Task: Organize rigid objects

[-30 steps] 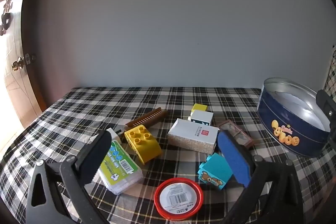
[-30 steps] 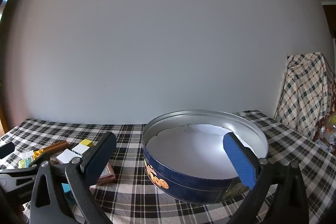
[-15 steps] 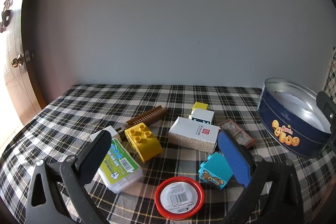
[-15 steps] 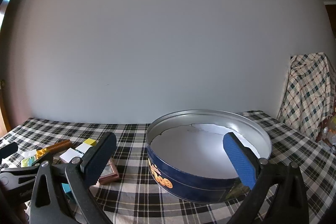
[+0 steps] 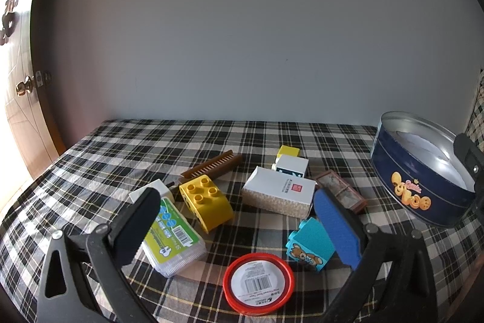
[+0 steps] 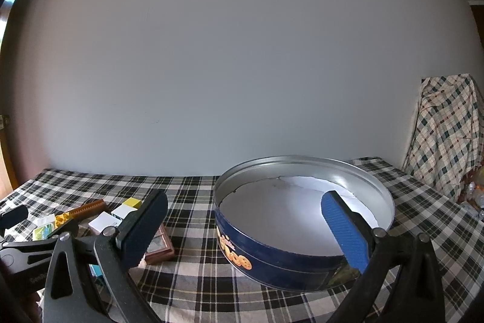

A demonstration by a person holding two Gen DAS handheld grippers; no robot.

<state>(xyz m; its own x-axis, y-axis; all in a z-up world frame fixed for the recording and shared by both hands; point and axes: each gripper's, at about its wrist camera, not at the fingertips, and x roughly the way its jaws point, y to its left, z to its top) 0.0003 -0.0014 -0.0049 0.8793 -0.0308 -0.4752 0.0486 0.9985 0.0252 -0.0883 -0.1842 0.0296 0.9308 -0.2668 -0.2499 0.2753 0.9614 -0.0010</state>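
Small items lie on the checked tablecloth in the left wrist view: a red-rimmed lid [image 5: 258, 283], a teal bear block [image 5: 310, 245], a yellow toy brick [image 5: 206, 202], a green-labelled clear box [image 5: 171, 235], a white carton [image 5: 279, 194], a brown comb [image 5: 211, 168] and a brown case [image 5: 341, 194]. My left gripper [image 5: 239, 227] is open and empty above them. A round blue cookie tin [image 6: 302, 220], open and lined with white paper, shows in the right wrist view and in the left wrist view [image 5: 423, 168]. My right gripper [image 6: 242, 227] is open and empty before the tin.
A grey wall runs behind the table. A wooden door [image 5: 18, 87] stands at the left. A chair draped in checked cloth [image 6: 447, 135] stands at the right. The left gripper's body [image 6: 21, 250] shows at the right wrist view's lower left.
Both views have shifted slightly: the items sit a little higher in the left wrist view and the tin has slid slightly right in the right wrist view. Both grippers stay open.
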